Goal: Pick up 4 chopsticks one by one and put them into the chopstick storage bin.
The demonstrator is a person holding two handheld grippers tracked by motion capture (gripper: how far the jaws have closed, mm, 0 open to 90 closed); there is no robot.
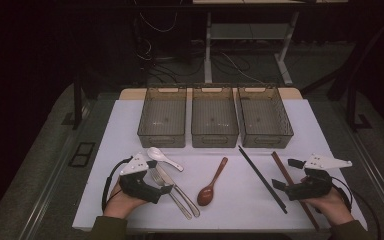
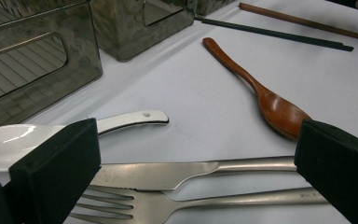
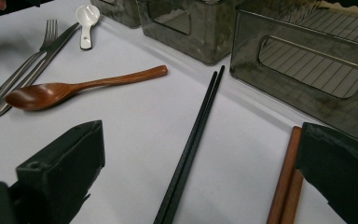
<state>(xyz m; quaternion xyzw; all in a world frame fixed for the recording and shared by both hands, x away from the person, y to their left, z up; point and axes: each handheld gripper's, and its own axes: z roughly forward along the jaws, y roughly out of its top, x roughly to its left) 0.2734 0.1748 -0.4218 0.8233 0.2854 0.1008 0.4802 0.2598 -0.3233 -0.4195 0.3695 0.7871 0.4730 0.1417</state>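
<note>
On the white table (image 1: 130, 200) lie a white ceramic spoon (image 1: 164, 157), a steel fork (image 1: 170, 192) and knife (image 1: 177, 187), a wooden spoon (image 1: 211, 185), black chopsticks (image 1: 262, 179) and brown chopsticks (image 1: 292, 187). My left gripper (image 1: 159, 176) rests low at the front left, open. Its jaws straddle the knife (image 2: 168, 172) and fork (image 2: 168, 203) without touching them, with the white spoon (image 2: 130, 119) just beyond. My right gripper (image 1: 287, 174) stands open at the front right. The black chopsticks (image 3: 193, 140) run between its jaws, and the brown chopsticks (image 3: 286, 177) lie by its right jaw.
Three smoky transparent bins (image 1: 162, 117) (image 1: 214, 117) (image 1: 265, 117) stand side by side at the back of the table, all holding nothing. Beyond the table are a desk frame and cables on a dark floor. A hand holds each gripper near the front edge.
</note>
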